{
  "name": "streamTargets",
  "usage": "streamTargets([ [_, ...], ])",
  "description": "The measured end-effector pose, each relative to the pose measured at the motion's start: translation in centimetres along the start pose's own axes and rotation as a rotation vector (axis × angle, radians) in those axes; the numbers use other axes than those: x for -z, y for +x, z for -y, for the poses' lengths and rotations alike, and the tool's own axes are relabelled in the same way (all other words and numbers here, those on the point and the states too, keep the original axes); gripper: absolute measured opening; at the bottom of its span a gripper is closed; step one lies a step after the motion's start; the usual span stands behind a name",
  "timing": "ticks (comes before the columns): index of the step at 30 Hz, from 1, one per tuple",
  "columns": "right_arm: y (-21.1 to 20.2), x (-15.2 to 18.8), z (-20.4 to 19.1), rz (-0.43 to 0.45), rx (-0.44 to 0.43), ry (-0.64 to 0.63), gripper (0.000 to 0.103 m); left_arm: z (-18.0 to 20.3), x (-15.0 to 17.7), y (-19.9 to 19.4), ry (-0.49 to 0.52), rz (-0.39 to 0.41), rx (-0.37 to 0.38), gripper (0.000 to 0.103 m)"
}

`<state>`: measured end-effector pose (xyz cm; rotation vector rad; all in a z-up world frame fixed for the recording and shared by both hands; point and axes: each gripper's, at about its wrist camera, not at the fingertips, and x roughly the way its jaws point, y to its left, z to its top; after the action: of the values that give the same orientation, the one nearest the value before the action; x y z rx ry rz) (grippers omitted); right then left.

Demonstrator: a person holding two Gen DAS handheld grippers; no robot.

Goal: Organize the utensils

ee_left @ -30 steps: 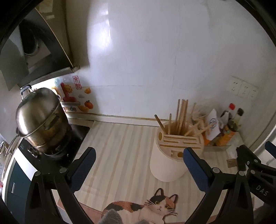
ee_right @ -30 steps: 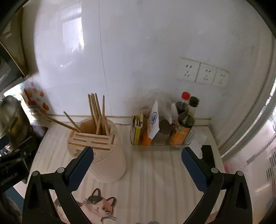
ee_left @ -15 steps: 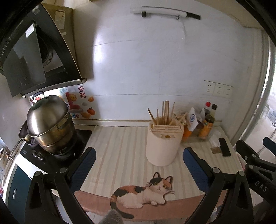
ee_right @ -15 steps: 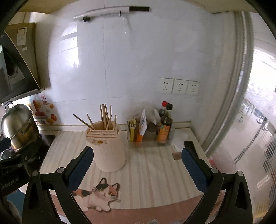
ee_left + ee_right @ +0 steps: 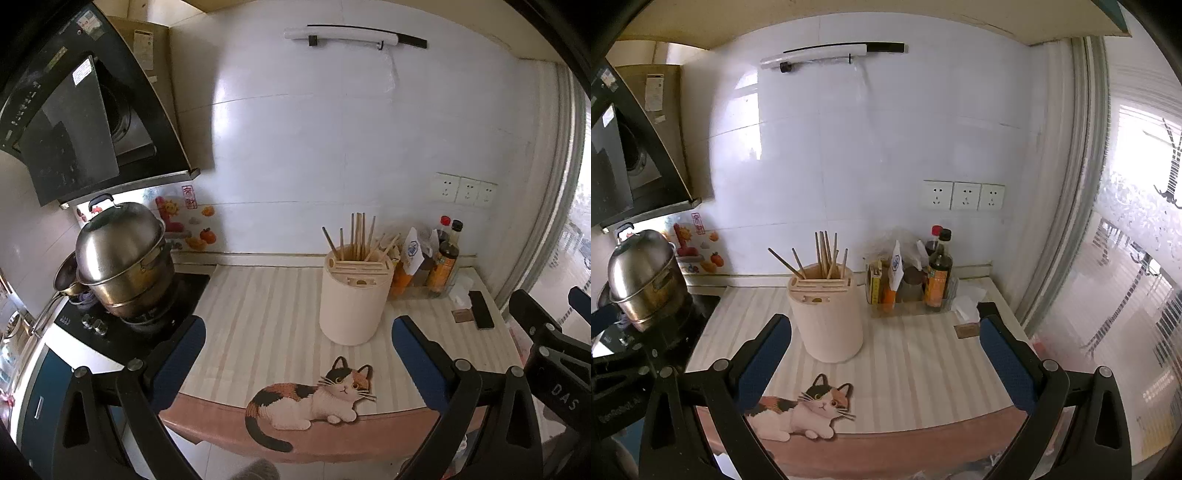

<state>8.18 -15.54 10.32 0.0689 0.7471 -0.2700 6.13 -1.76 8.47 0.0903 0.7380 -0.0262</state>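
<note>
The chopsticks stand upright in the holder at the back of the counter, likely for reach. The left gripper and right gripper hover well apart from it, jaws apart and empty

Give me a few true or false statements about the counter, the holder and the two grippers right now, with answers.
1. Both grippers are open and empty. True: left gripper, right gripper.
2. The chopsticks lie flat on the counter. False: they stand in the holder.
3. The bottles are right of the holder. True.
4. The pot sits right of the holder. False: it is on the stove, left.
5. A gripper touches the holder. False: both are clear of it.
</note>
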Motion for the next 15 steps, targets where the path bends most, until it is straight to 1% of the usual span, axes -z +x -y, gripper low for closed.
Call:
streamTargets([
  [2, 0.0, -0.2, 0.0, -0.003, -0.005, -0.006, 0.103, 0.1, -0.1, 0.2, -0.005, -0.009, -0.001, 0.103],
  [5, 0.5, -0.5, 0.0, -0.02, -0.017, -0.019, 0.103, 0.2, -0.2, 0.3, -0.006, -0.013, -0.021, 0.103],
  [15, 1.1, -0.8, 0.0, -0.035, -0.02, -0.032, 0.103, 0.2, -0.2, 0.4, -0.004, -0.019, -0.044, 0.103],
])
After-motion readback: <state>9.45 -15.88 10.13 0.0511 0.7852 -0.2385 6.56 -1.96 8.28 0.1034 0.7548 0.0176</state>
